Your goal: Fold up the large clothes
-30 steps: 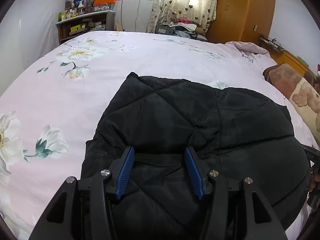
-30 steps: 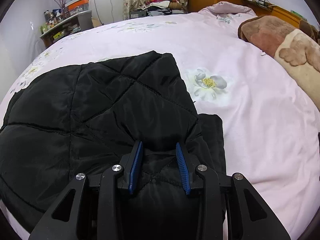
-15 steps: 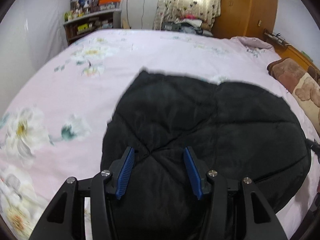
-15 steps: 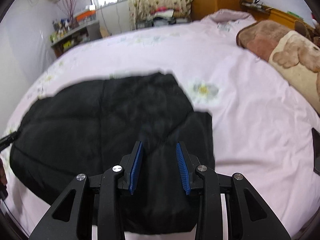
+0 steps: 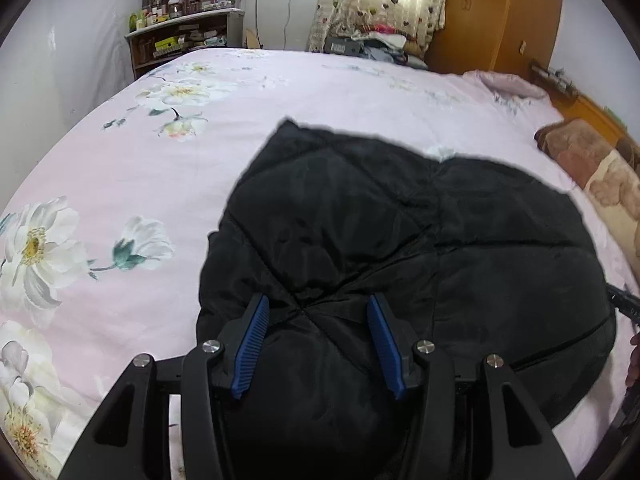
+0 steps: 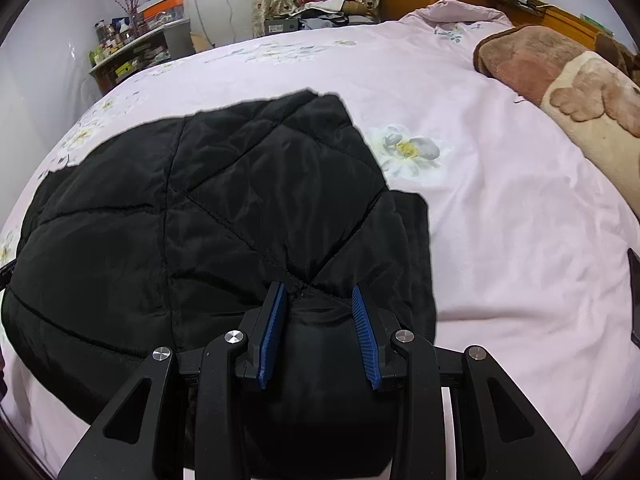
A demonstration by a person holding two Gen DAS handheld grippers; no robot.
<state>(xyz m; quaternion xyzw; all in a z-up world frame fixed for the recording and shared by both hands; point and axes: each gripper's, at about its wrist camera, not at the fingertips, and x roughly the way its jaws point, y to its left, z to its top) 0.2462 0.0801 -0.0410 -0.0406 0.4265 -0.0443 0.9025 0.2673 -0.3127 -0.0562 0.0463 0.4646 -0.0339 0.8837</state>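
Observation:
A large black quilted jacket (image 5: 400, 240) lies folded on the pink floral bed (image 5: 160, 168); it also shows in the right wrist view (image 6: 200, 208). My left gripper (image 5: 318, 304) is open, its blue pads either side of the jacket's near left part, the fabric bulging between them. My right gripper (image 6: 318, 292) is open over the jacket's near right part, with fabric between its pads too. A narrower black layer (image 6: 412, 248) sticks out at the jacket's right edge.
A brown and cream blanket (image 6: 560, 92) lies at the bed's right side. A cluttered shelf (image 5: 180, 40) stands at the far left wall. A wooden wardrobe (image 5: 500, 12) and a pile of clothes (image 5: 372, 44) stand beyond the bed.
Both grippers have drawn back and up from the jacket, so more of it and of the bed shows. The jaws stay open.

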